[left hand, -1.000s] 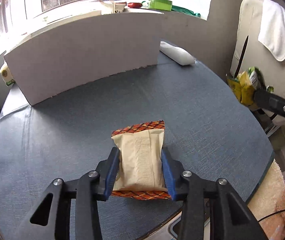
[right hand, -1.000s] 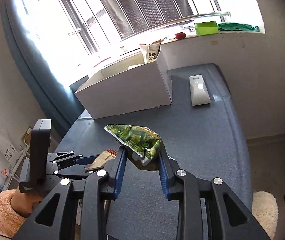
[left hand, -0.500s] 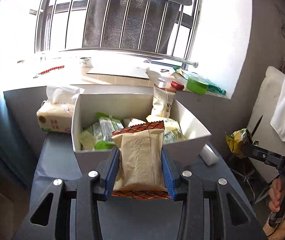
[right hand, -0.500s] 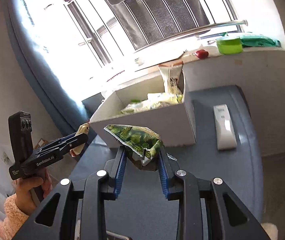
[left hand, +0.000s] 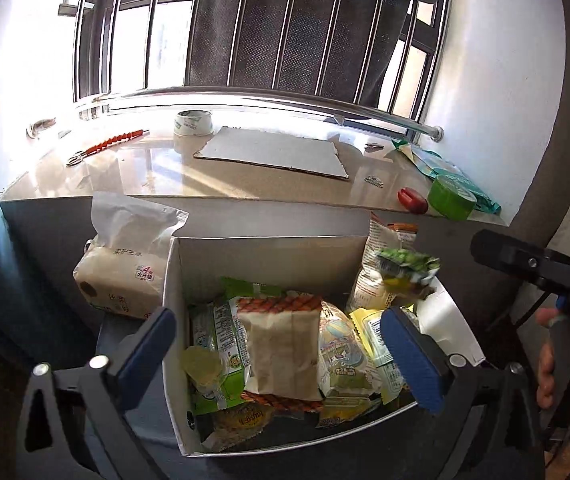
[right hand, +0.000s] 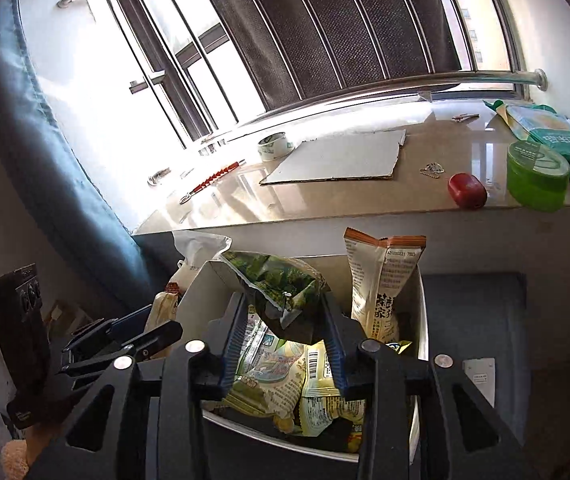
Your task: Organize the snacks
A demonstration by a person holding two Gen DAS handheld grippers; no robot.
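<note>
**Snacks let go over the white box**

Both grippers hung above the white box (left hand: pixel 269 248) by the windowsill (left hand: pixel 245 184). The left gripper (left hand: pixel 277 344) had its jaws spread wide and opening, and the beige snack packet (left hand: pixel 281 348) with the orange woven edge lay between them but apart from both blue pads (left hand: pixel 409 356), resting on the other packets inside the box, toward its middle. The right gripper (right hand: pixel 283 336) was opening its jaws too; the green snack bag (right hand: pixel 281 288) sat between its fingertips, over the far left part of the box. Whether the pads pressed on it I could not tell; it looked loose. A tall orange-topped packet (right hand: pixel 381 280) stood upright in the far right corner. A tissue pack (left hand: pixel 125 264) stood just left of the box, outside it.
</note>
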